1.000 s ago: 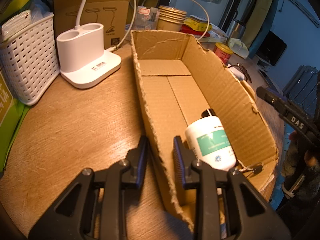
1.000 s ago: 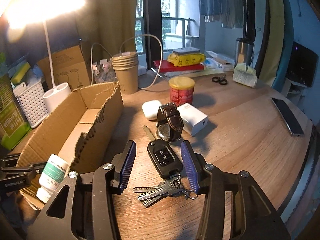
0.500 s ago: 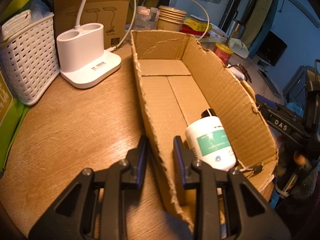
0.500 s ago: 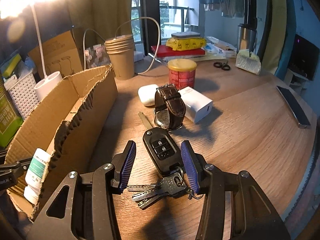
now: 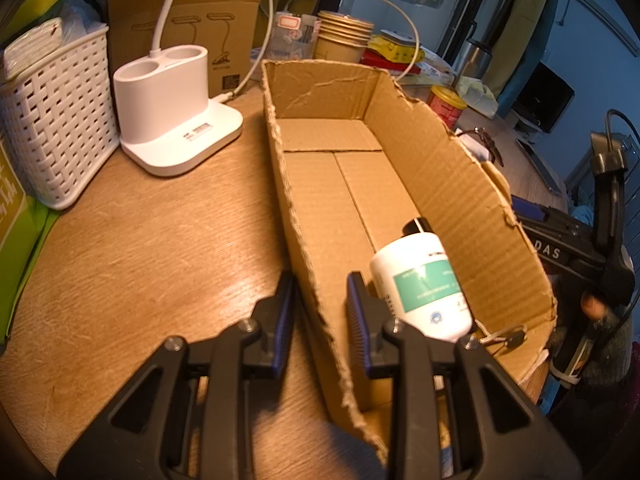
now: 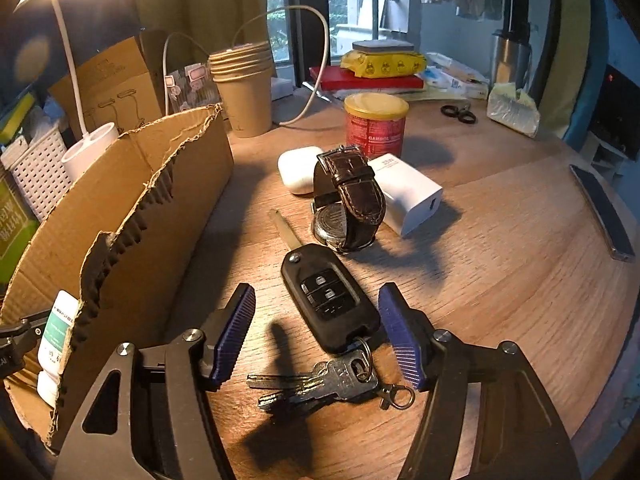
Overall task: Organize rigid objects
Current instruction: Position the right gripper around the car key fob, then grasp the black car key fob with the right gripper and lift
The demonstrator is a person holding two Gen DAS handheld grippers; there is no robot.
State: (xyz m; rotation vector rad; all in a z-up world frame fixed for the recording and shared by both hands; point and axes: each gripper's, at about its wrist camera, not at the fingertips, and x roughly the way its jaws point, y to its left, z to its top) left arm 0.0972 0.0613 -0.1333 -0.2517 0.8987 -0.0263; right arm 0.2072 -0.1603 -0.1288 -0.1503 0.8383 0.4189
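My left gripper (image 5: 320, 284) is shut on the near left wall of the torn cardboard box (image 5: 460, 184). A white bottle with a green label (image 5: 420, 280) lies inside the box by that grip. My right gripper (image 6: 316, 300) hangs low over the wooden table, and its jaws are opening. A black car key fob (image 6: 328, 300) lies between its blue pads, touching neither. The key bunch (image 6: 332, 380) on the fob's ring rests just behind. A brown-strap watch (image 6: 352, 196), a white charger (image 6: 412, 192) and a white earbud case (image 6: 298, 168) sit beyond the fob.
A red can with a yellow lid (image 6: 376, 128), stacked paper cups (image 6: 244, 92) and scissors (image 6: 460, 114) stand further back. A phone (image 6: 604, 212) lies at the right table edge. A white lamp base (image 5: 172, 108) and white basket (image 5: 52, 120) sit left of the box.
My right gripper has come lower and nearer the key fob, and its jaws have spread wider around it. The left gripper and the box have not moved.
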